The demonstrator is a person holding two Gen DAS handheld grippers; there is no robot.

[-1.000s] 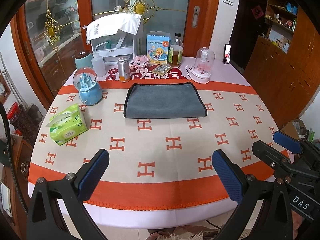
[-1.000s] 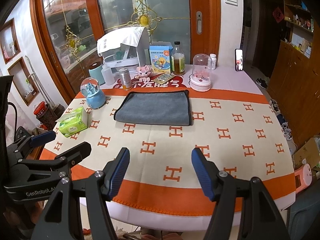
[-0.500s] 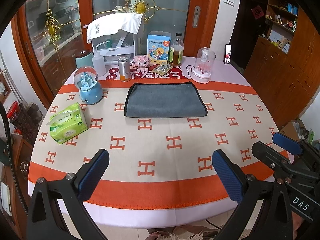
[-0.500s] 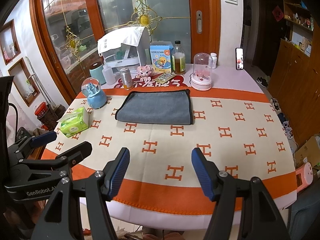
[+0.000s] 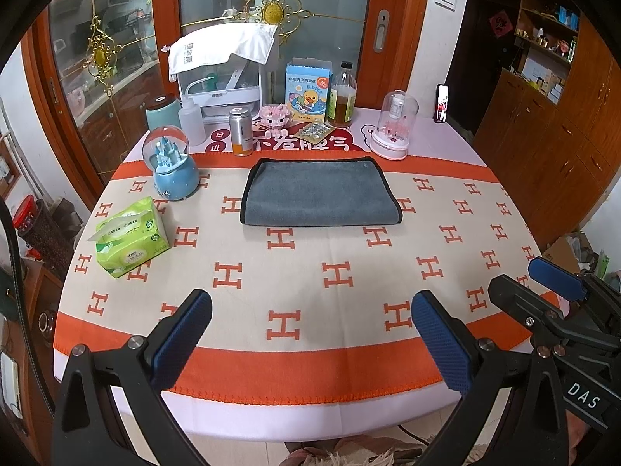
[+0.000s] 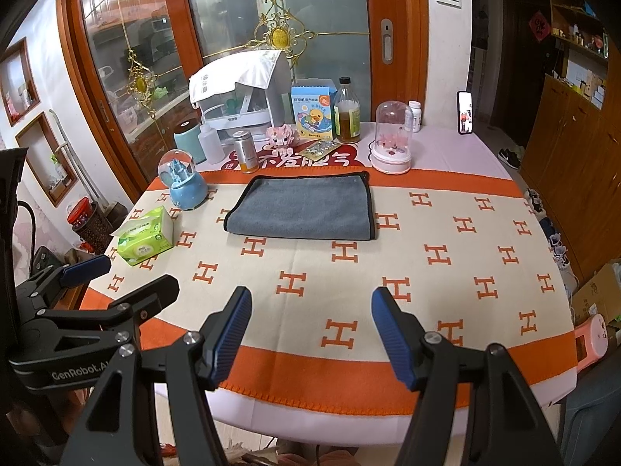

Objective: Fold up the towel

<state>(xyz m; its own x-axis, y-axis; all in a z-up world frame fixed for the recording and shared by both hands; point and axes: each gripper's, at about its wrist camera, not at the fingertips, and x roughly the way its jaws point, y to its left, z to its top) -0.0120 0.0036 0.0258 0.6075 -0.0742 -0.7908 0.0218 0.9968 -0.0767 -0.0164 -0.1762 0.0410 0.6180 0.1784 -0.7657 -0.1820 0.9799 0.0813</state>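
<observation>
A grey towel (image 5: 318,192) with a dark edge lies folded flat on the far half of the table; it also shows in the right wrist view (image 6: 302,209). My left gripper (image 5: 310,334) is open and empty above the table's near edge, well short of the towel. My right gripper (image 6: 310,330) is open and empty, also at the near edge. The right gripper shows at the right of the left wrist view (image 5: 551,291); the left gripper shows at the left of the right wrist view (image 6: 116,283).
A round table with an orange-and-cream H-pattern cloth (image 5: 337,272). A green tissue pack (image 5: 132,240) and a blue snow globe (image 5: 172,171) stand at the left. Bottles, a can (image 5: 240,132), a box and a glass dome (image 5: 396,128) line the far edge behind the towel.
Both grippers have drawn back slightly from the table; the scene has shifted a little. The towel has not moved and both grippers stay open.
</observation>
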